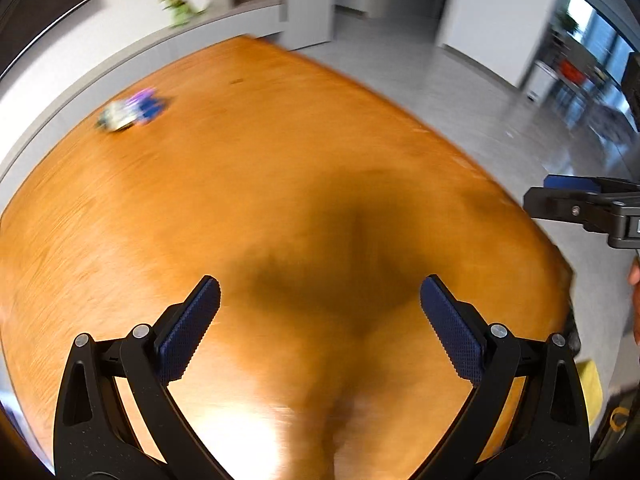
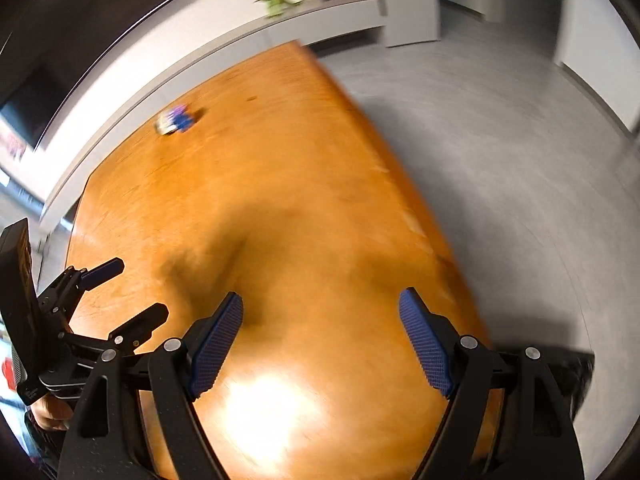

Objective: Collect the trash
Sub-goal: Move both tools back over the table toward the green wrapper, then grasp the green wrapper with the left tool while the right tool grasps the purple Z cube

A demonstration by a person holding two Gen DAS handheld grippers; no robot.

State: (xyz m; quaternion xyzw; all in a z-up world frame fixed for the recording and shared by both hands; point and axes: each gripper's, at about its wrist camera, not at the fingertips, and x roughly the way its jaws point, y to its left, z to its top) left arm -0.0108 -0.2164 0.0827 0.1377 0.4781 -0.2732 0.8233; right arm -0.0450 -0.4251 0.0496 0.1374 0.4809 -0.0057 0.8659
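My left claw (image 1: 320,312) stands spread, its blue ribbed pads (image 1: 188,332) well apart, nothing between them, only bare wood below. My right claw (image 2: 320,332) is likewise spread and empty; it shows at the right edge of the left wrist view, over the desk's right border. The left claw appears at the lower left of the right wrist view, fingers parted. Both hang above the near part of the orange-brown wooden desk (image 1: 280,168), which carries their shadow and a bright glare patch at the near edge. The trash, a small crumpled wrapper (image 1: 130,110) in white, purple and blue, lies on the far left of the desk, well apart from both claws; blur hides its detail. Beyond it, a green toy dinosaur (image 1: 180,4) stands on a white ledge. Grey floor (image 2: 500,160) lies to the right.
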